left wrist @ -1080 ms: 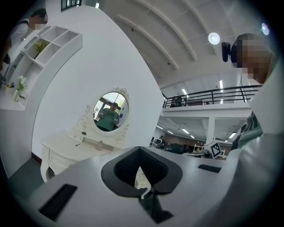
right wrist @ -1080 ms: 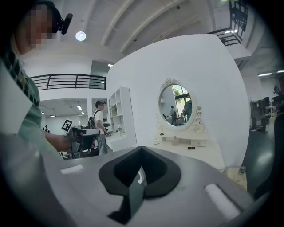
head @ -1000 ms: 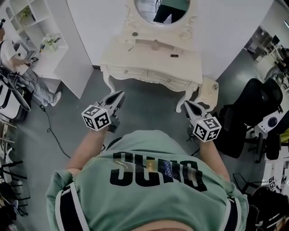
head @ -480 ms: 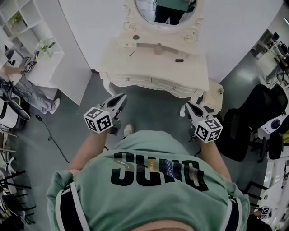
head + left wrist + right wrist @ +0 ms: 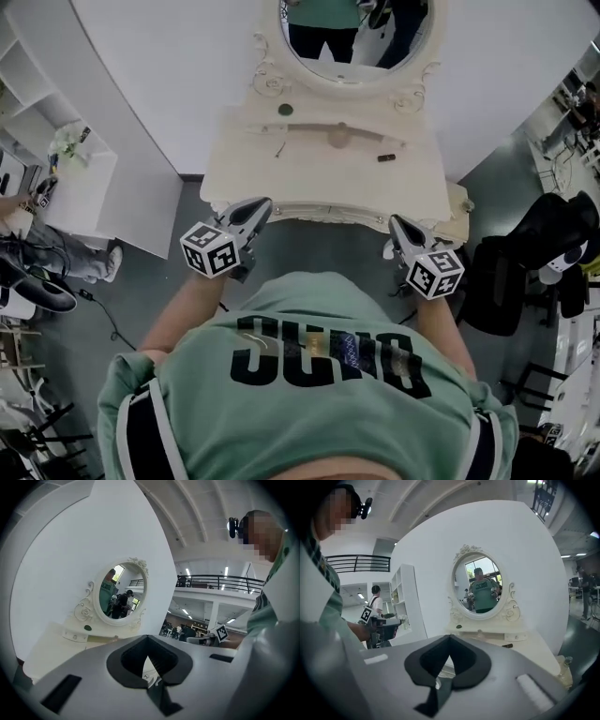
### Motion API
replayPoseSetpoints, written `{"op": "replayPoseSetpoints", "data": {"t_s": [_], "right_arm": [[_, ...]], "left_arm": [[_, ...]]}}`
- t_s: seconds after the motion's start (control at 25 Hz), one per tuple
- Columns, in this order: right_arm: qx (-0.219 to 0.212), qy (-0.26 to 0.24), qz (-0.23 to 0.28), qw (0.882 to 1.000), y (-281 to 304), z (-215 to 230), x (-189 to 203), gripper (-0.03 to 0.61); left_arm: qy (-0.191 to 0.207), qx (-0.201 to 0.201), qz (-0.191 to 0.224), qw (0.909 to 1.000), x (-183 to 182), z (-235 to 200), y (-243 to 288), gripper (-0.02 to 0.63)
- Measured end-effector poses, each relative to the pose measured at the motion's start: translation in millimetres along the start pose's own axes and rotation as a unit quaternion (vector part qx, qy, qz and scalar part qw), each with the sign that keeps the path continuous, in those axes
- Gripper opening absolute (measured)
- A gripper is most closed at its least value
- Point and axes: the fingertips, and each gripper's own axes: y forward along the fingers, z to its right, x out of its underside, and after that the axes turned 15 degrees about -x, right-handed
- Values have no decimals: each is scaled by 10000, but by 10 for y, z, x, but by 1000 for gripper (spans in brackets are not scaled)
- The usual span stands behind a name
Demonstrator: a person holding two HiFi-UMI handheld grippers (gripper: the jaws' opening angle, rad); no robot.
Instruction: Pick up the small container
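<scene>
Small container [image 5: 337,137]: prob. the beige pot, sat mid dressing table [image 5: 272,178] below the mirror [image 5: 349,42]; ID uncertain. Left gripper [image 5: 255,208] & right gripper [image 5: 397,225]: jaws closed, nothing btwn them. Both were held at the table's front edge, well short of the pot, apparently an approach stance.

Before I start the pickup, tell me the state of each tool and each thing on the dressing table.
left tool, shut, empty, near the front edge of the table
right tool, shut, empty, near the same edge
small container, standing on the table, untouched
dark flat item, lying on the table, untouched
</scene>
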Motion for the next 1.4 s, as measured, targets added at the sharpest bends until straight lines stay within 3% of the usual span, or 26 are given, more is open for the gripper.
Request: {"op": "replayPoseSetpoints", "data": {"t_s": [0.28, 0.56, 0.8, 1.12, 1.4], "right_arm": [[446, 199, 11, 9988, 398, 314, -77, 8], [572, 415, -82, 9975, 529, 784, -44, 8], [166, 509, -192, 9984, 718, 1524, -17, 8], [-773, 481, -420, 9950, 1114, 2564, -287, 8], [-954, 501, -436, 9932, 1521, 2785, -374, 8]], "left_arm": [[-33, 345, -338, 9988, -147, -417, 469, 0], [-95, 329, -470, 9983, -195, -579, 965, 0], [-101, -77, -488, 9987, -137, -606, 1580, 0], [-187, -848, -389, 9955, -259, -441, 2379, 0], [-136, -979, -607, 9932, -275, -608, 2586, 0]]}}
